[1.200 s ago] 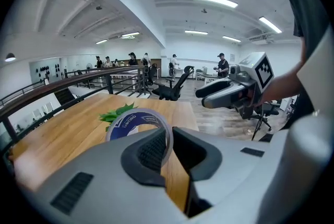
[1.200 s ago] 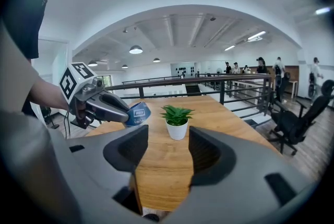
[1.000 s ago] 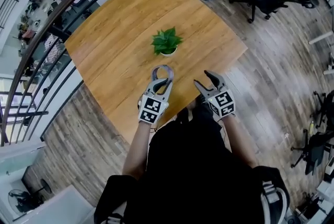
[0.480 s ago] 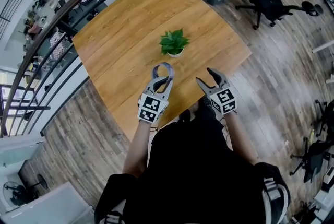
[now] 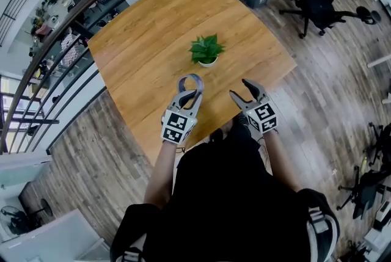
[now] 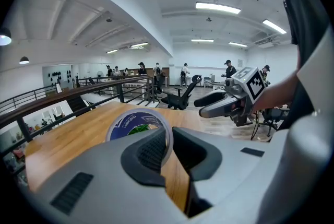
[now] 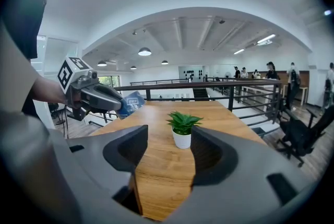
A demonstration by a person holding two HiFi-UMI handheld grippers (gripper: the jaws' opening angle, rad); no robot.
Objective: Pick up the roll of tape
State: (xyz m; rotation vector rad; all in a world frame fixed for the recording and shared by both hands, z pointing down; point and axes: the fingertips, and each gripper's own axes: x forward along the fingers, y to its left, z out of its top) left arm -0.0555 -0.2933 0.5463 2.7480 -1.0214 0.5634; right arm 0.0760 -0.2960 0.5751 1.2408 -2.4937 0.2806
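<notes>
The roll of tape (image 5: 191,82), a thin clear ring with a blue core label, stands upright above the wooden table (image 5: 146,41), and my left gripper (image 5: 189,94) is shut on its rim. In the left gripper view the tape roll (image 6: 136,125) sticks up between the two pads. My right gripper (image 5: 244,91) hangs open over the table's near edge, with nothing between its jaws. From the right gripper view the left gripper (image 7: 117,104) holds the tape roll (image 7: 133,102) at the left.
A small green plant in a white pot (image 5: 206,50) stands mid-table, just beyond both grippers, and shows as a potted plant (image 7: 182,129) ahead of the right jaws. A black railing (image 5: 67,65) runs along the table's far and left sides. Office chairs (image 5: 317,1) stand on the floor at right.
The left gripper has lifted slightly with the tape roll held in it. The right gripper has stayed where it was, open.
</notes>
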